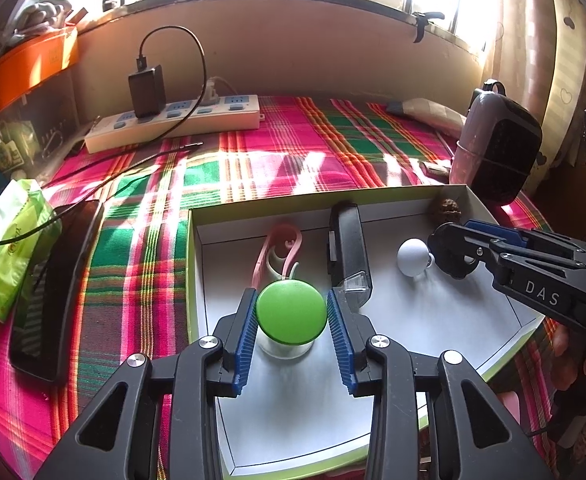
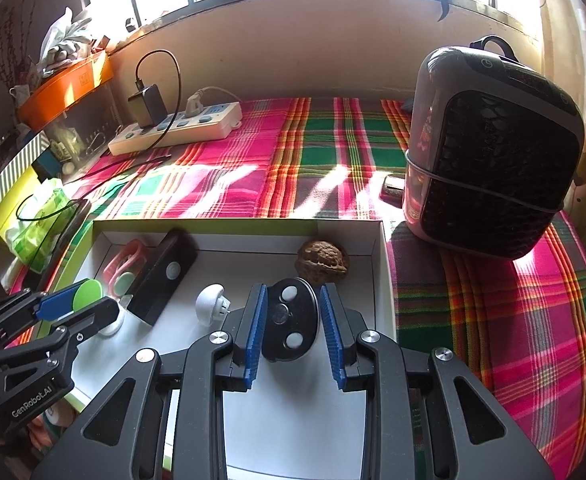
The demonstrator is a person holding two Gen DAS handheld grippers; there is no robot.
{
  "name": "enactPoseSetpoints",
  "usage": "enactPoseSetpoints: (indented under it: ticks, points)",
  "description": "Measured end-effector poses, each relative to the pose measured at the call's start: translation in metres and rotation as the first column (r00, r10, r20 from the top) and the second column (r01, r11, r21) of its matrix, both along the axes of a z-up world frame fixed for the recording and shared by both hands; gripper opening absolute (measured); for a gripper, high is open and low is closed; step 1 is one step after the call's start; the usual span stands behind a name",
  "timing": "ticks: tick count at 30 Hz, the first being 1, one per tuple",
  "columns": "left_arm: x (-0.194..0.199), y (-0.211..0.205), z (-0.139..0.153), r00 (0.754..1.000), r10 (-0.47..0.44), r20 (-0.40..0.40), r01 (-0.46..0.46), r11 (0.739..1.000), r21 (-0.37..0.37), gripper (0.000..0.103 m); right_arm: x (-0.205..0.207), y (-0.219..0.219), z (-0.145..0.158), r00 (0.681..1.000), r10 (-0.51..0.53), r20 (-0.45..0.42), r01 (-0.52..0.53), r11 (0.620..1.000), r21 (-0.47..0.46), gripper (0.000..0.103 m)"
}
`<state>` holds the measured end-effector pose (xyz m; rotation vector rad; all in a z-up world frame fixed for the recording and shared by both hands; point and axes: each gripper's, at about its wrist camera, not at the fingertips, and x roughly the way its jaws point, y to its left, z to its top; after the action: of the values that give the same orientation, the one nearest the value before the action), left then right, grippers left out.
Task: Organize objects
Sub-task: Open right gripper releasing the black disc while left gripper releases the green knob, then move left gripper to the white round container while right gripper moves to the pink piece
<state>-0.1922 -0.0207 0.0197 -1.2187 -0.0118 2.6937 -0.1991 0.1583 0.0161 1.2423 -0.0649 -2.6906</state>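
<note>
A white box with a green rim (image 1: 192, 264) lies on the plaid cloth. A jar with a green lid (image 1: 292, 310) stands on the box's floor. My left gripper (image 1: 292, 300) is open, its blue pads close beside the lid. In the right wrist view a black disc with two white dots (image 2: 291, 316) sits between the blue pads of my right gripper (image 2: 293, 292), which is open with a slim gap showing. The box also holds a walnut (image 2: 321, 262), a white knob (image 2: 209, 302), a black bar-shaped device (image 1: 347, 244) and a pink clip (image 1: 281, 248).
A dark heater (image 2: 493, 152) stands just right of the box. A white power strip (image 1: 173, 122) with a charger and cables lies at the back left. A green tissue pack (image 1: 9, 248) and a dark flat slab (image 1: 61, 292) lie left of the box.
</note>
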Motion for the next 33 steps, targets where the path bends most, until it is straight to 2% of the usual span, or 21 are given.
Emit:
enactPoseSetpoints:
  ticks: [7, 11, 33]
  points:
    - [0.004, -0.003, 0.004, 1.000, 0.012, -0.015, -0.012, 1.000, 0.007, 0.034, 0.003, 0.000, 0.001, 1.000, -0.004, -0.004, 0.004, 1.000, -0.008, 0.036]
    - [0.008, -0.002, 0.007, 1.000, 0.006, -0.023, -0.006, 1.000, 0.007, 0.034, 0.005, 0.002, 0.001, 1.000, -0.011, -0.008, 0.011, 1.000, -0.020, 0.042]
    - [0.046, 0.003, 0.027, 0.997, 0.009, -0.072, -0.010, 1.000, -0.007, 0.035, 0.041, 0.001, 0.020, 0.998, -0.017, -0.057, 0.016, 1.000, -0.023, 0.042]
